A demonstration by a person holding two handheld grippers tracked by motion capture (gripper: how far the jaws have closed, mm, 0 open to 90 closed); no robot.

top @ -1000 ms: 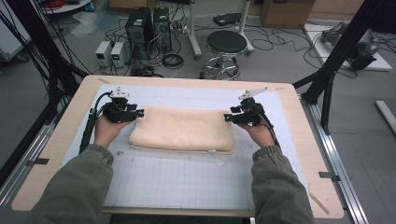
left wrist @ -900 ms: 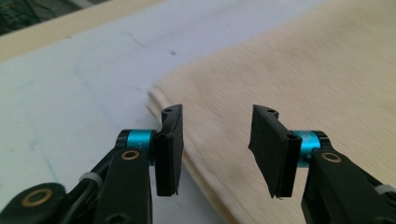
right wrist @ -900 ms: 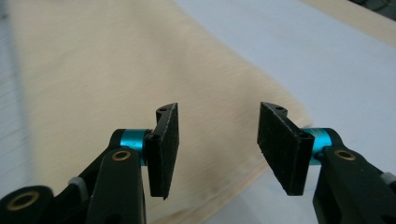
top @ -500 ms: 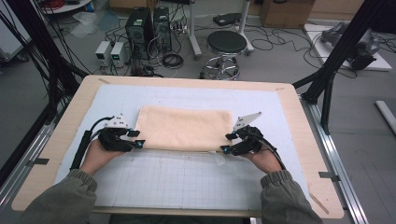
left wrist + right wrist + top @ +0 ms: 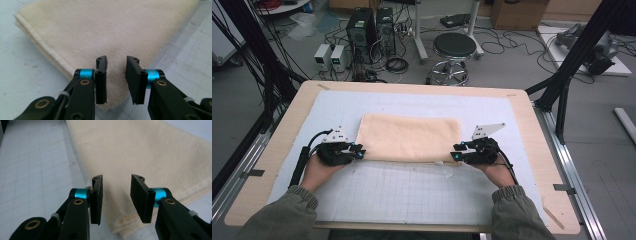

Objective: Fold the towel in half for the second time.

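Observation:
A folded cream towel (image 5: 409,137) lies flat on the gridded mat (image 5: 412,195). My left gripper (image 5: 360,152) sits at the towel's near left corner and my right gripper (image 5: 454,152) at its near right corner, each held in a hand. In the left gripper view the jaws (image 5: 117,61) have just been closing, and the towel (image 5: 100,30) corner lies in the gap, not pinched. In the right gripper view the jaws (image 5: 117,178) have also just been closing, with a gap still between them over the towel (image 5: 155,152) edge.
The mat covers a wooden table (image 5: 282,150) with metal rails along both sides. A small clear scrap (image 5: 444,167) lies on the mat just before the towel. Beyond the table stand a stool (image 5: 454,47), electronics boxes (image 5: 332,55) and black frame posts.
Both hands came back from the towel's far end corners to its near corners. Both pairs of jaws stand narrower than before. The towel lies where it was.

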